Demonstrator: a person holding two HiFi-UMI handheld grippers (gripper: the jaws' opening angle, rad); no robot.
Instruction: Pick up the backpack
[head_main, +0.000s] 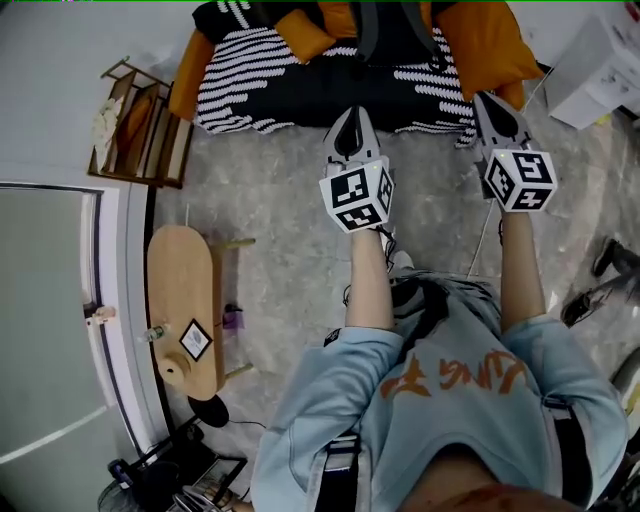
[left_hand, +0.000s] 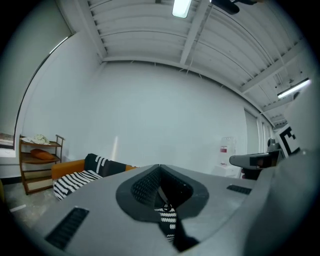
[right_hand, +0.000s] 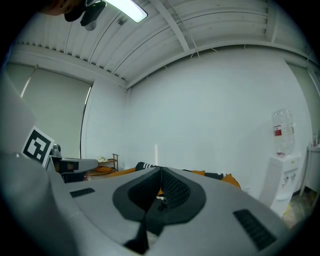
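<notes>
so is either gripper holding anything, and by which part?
Nothing is held. The left gripper and the right gripper both have their jaws shut with nothing between them. The backpack lies on the sofa ahead.

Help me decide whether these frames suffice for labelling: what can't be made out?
- Backpack: head view, the top edge cuts it off; only a dark body and straps show.
- Backpack in both gripper views: mostly hidden behind the shut left gripper and right gripper.
- Shelf contents: head view, too small to name.
- Clutter at bottom left: head view, dark and cut by the edge.
</notes>
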